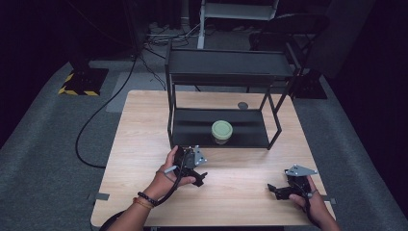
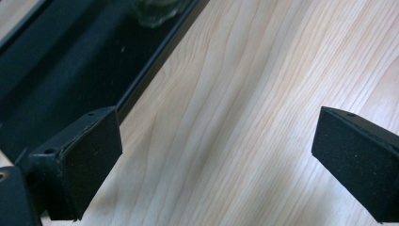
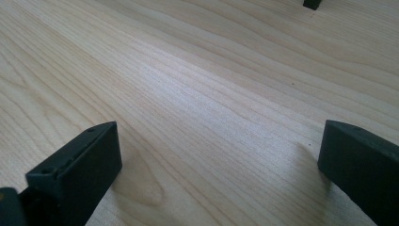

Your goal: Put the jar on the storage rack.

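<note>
A glass jar [image 1: 222, 131] with a pale green lid stands on the lower shelf of a black metal rack [image 1: 221, 72] at the middle of the wooden table [image 1: 139, 125]. My left gripper [image 1: 198, 179] is held just in front of the rack's lower left corner, open, nothing between its jaws. In the left gripper view the jar's glass base [image 2: 155, 12] shows at the top edge, and the left gripper [image 2: 214, 160] hangs over bare wood beside the shelf edge [image 2: 155, 70]. My right gripper [image 1: 274, 190] rests low near the front right, open and empty, as the right gripper view [image 3: 216, 165] confirms.
The rack has a top shelf above the jar. A small dark round spot [image 1: 243, 105] lies on the table behind the rack. A black cable [image 1: 89, 125] trails over the grey floor at the left. A rack foot [image 3: 312, 4] shows far off.
</note>
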`<state>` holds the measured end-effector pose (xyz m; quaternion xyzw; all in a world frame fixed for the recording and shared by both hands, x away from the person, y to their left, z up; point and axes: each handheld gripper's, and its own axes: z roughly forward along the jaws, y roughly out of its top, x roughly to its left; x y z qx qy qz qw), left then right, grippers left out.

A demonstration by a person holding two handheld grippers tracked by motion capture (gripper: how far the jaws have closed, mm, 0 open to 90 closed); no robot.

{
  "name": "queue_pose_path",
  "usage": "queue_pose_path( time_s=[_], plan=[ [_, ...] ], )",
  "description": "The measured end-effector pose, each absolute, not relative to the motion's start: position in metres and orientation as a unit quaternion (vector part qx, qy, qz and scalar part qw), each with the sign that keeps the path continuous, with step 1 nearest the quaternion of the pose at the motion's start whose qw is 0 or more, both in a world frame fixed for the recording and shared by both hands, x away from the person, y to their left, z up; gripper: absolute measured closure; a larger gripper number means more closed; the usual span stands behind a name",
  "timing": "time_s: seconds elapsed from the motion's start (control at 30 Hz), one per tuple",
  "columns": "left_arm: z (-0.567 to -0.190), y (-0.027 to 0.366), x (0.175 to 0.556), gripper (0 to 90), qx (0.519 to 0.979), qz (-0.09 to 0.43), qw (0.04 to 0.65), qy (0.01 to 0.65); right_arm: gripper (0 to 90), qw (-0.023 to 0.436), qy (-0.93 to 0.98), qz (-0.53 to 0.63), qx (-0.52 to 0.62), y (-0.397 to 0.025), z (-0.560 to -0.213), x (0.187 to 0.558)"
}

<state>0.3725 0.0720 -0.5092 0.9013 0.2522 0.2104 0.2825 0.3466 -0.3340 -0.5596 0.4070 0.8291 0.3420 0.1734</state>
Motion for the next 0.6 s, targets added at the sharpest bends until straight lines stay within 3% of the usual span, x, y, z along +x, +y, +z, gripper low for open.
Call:
queue_pose_path(
  time_s=[0.6],
  plan=[
    [-0.517,0.097,0.358,2.0,0.899,0.211,0.274,0.27,0.0,0.173,0.829,0.342,0.407,-0.334,-0.56,0.347]
  ],
)
